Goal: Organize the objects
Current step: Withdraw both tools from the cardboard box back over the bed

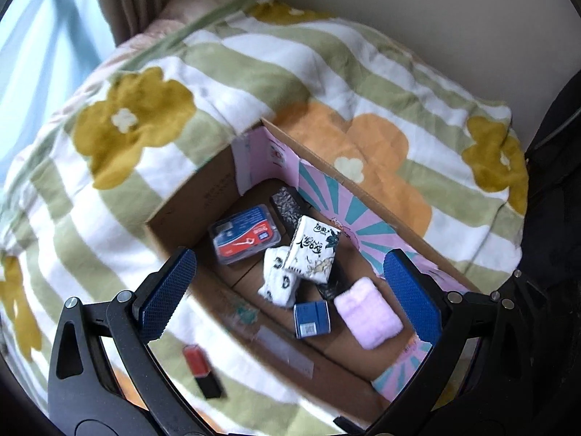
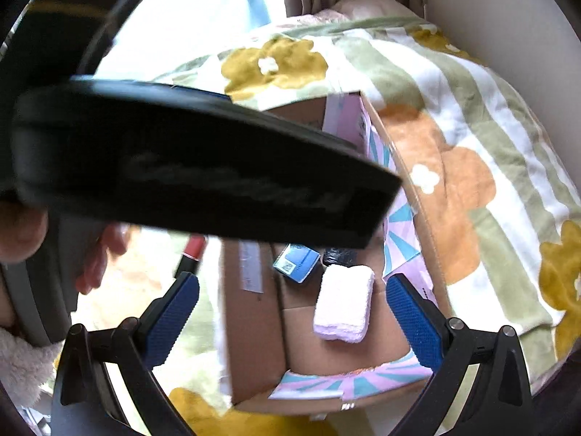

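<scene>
An open cardboard box point(image 1: 181, 214) with pink flaps sits on a flowered blanket. Inside lie a tissue pack point(image 1: 314, 250), a white rolled cloth with black marks point(image 1: 279, 276), a clear case with a blue and red card point(image 1: 245, 236), a dark packet point(image 1: 287, 205), a small blue box point(image 1: 311, 318) and a pink folded towel point(image 1: 366, 312). A red and black lipstick point(image 1: 201, 370) lies on the blanket outside the box. My left gripper point(image 1: 290, 290) is open and empty above the box. My right gripper point(image 2: 292, 312) is open and empty above the box's point(image 2: 254, 327) near end, over the pink towel point(image 2: 345, 303).
A large black object point(image 2: 203, 167) held by a hand point(image 2: 21, 229) crosses the right wrist view and hides much of the box. The blanket point(image 1: 254, 72) covers a bed by a window point(image 1: 36, 54) and curtain. A wall is behind.
</scene>
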A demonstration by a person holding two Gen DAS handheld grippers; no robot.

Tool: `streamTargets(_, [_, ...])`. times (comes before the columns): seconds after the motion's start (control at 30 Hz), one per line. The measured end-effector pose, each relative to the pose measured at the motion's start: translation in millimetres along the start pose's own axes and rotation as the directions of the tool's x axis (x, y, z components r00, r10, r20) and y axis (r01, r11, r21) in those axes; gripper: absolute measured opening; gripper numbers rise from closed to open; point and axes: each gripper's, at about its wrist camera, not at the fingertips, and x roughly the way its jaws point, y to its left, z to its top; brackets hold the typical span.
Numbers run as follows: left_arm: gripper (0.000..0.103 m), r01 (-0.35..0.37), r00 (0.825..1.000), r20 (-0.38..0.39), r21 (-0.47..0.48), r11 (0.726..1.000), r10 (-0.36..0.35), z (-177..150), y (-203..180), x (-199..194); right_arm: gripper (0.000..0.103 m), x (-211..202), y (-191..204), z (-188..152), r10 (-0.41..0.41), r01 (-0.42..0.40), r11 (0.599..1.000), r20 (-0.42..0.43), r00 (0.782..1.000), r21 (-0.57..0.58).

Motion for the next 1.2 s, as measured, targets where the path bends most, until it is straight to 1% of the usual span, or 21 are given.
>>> streamTargets(0.07, [0.103,0.000,1.000,0.022,-0.031,1.000,0.001,-3,4,-23,0.102,-14,9,6,0.001,-0.001,1.000,0.009,1.000,-0.019])
streamTargets(0.13, [0.103,-0.007,0.999,0.036,-0.058,0.998,0.009,-6,8,-41,0.102,-26,18,9,0.003,-0.003,0.999,0.001,1.000,-0.035])
streamTargets(0.2, [0.103,-0.019,0.999,0.048,-0.095,0.995,0.024,-13,14,-63,0.103,-39,28,15,0.006,-0.005,0.998,0.013,1.000,-0.060])
streamTargets(0.27, [0.103,-0.030,0.997,0.064,-0.134,0.991,0.039,-21,22,-85,0.102,-44,36,19,0.014,-0.012,0.996,0.020,1.000,-0.087])
streamTargets(0.37, [0.103,-0.058,0.993,0.085,-0.197,0.979,0.076,-38,37,-118,0.103,-62,54,23,0.034,-0.029,0.990,0.033,0.999,-0.141])
streamTargets(0.43, [0.103,-0.077,0.990,0.093,-0.256,0.964,0.103,-52,48,-141,0.103,-71,66,25,0.039,-0.029,0.982,0.047,0.998,-0.188])
streamTargets(0.53, [0.103,-0.111,0.979,0.122,-0.357,0.928,0.164,-80,65,-177,0.103,-79,89,24,0.032,-0.015,0.965,0.060,0.998,-0.263])
streamTargets(0.67, [0.103,-0.175,0.949,0.144,-0.500,0.848,0.280,-127,85,-224,0.103,-88,124,17,0.085,-0.067,0.942,0.042,0.996,-0.329])
streamTargets(0.83, [0.103,-0.246,0.912,0.125,-0.597,0.764,0.391,-185,102,-266,0.103,-96,153,7,0.121,-0.094,0.920,0.047,0.992,-0.380])
streamTargets(0.93, [0.103,-0.260,0.902,0.107,-0.639,0.724,0.418,-219,108,-284,0.103,-101,168,1,0.127,-0.090,0.914,0.068,0.990,-0.396])
streamTargets(0.97, [0.103,-0.270,0.897,0.095,-0.655,0.706,0.431,-233,109,-289,0.103,-101,171,0,0.126,-0.088,0.915,0.071,0.989,-0.394])
streamTargets(1.03, [0.103,-0.277,0.892,0.083,-0.676,0.683,0.444,-251,111,-294,0.103,-101,176,-2,0.119,-0.082,0.921,0.075,0.990,-0.380])
streamTargets(1.1, [0.103,-0.283,0.888,0.070,-0.694,0.662,0.454,-269,112,-299,0.103,-101,179,-4,0.132,-0.100,0.928,0.065,0.989,-0.358])
streamTargets(1.13, [0.103,-0.287,0.887,0.067,-0.697,0.657,0.457,-273,112,-299,0.103,-101,180,-4,0.136,-0.106,0.930,0.062,0.989,-0.352])
streamTargets(1.2, [0.102,-0.301,0.880,0.060,-0.698,0.650,0.471,-283,112,-303,0.103,-102,186,-4,0.117,-0.085,0.929,0.068,0.991,-0.360])
